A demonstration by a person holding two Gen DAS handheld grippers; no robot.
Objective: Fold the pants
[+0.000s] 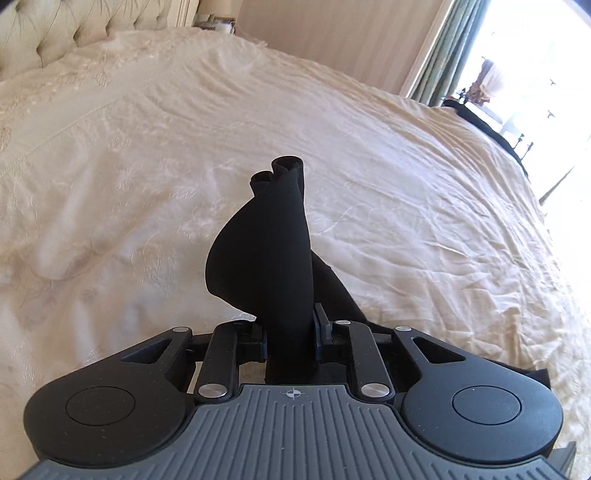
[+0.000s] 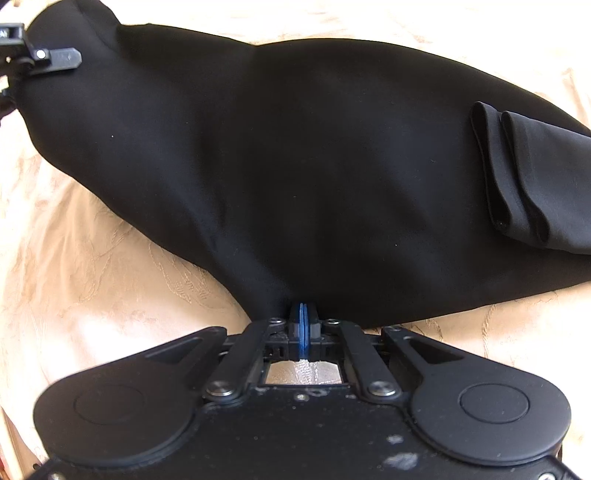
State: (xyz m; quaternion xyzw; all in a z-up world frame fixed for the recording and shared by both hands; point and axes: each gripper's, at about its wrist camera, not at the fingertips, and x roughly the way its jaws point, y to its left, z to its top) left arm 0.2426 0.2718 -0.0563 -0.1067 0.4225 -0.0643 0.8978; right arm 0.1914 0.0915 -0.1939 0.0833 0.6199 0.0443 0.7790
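The black pants [image 2: 295, 166] lie across the cream bedspread [image 2: 92, 266], with folded hem layers at the right [image 2: 517, 177]. My right gripper [image 2: 303, 314] is shut on the near edge of the pants, blue pads pressed together. My left gripper [image 1: 290, 325] is shut on a bunched fold of the pants [image 1: 266, 251], which stands up between the fingers above the bed. The left gripper's finger also shows in the right wrist view [image 2: 55, 57] at the far left end of the pants.
The bed [image 1: 184, 147] is wide, with a tufted headboard [image 1: 74, 26] at the far left. A wall [image 1: 332, 29], green curtain [image 1: 443, 55] and bright window [image 1: 535, 74] lie beyond the bed's right side. A dark railing [image 1: 487, 125] shows there.
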